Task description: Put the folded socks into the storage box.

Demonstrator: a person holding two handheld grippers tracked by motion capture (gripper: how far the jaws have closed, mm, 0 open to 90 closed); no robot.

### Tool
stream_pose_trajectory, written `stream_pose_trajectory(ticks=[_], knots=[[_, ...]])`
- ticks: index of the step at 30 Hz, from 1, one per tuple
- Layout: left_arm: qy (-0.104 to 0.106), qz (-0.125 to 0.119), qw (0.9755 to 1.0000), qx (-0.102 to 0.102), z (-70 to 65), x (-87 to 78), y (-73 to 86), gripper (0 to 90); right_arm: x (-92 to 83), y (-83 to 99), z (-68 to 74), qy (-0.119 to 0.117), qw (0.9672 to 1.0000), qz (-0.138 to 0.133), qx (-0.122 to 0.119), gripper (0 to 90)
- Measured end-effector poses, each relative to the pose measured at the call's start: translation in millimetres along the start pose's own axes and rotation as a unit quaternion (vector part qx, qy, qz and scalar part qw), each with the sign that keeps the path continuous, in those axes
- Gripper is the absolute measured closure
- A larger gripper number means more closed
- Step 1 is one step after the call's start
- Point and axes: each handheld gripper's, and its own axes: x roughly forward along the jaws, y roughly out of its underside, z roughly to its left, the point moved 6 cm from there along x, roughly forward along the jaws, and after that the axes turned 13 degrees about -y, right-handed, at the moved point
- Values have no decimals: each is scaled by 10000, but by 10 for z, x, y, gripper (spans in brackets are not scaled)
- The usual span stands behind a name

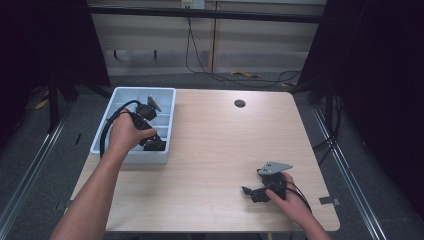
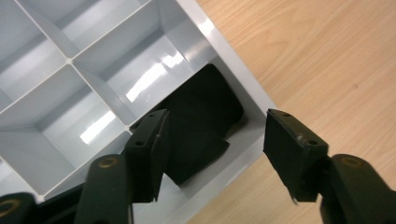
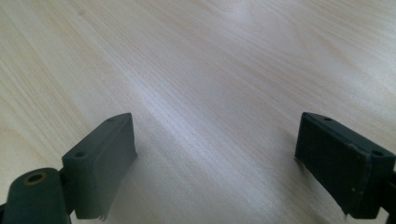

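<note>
While the dark cloth sits in the tray: notes on progress and on what is unclear.

Dark cloth: a black, soft-looking folded piece lies in the corner compartment of the grey divided tray, against the tray's outer wall and next to the bare wood. In the high view it reads as a dark lump at the tray's near right corner.

Left gripper: jaws apart, poised above that compartment; one jaw hangs over the cloth, the other out past the tray wall over the wood. No contact with the cloth is evident.

Right gripper: jaws apart with nothing between them, low over bare wood; in the high view it sits at the near right of the worktop, well apart from the tray.

Progress, as a judgement: the cloth is in a compartment and neither gripper holds it, so this reads either as a placement just completed or a pick-up about to begin; the pictures do not settle which. Other compartments in view look bare.

Hard to make out: what the cloth actually is; its lower edge, covered by the left jaw; the tray's far compartments, partly behind the hand and cable in the high view.
</note>
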Motion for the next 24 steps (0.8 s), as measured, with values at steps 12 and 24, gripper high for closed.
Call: stream_pose_trajectory(ticks=[12, 24], knots=[[204, -254, 9995, 42, -138, -124, 19, 296, 0, 0, 0, 2, 10000, -1, -1, 113], [348, -368, 9986, 181, -273, -182, 64, 278, -1, 1, 2, 1, 10000, 5, 16, 113]])
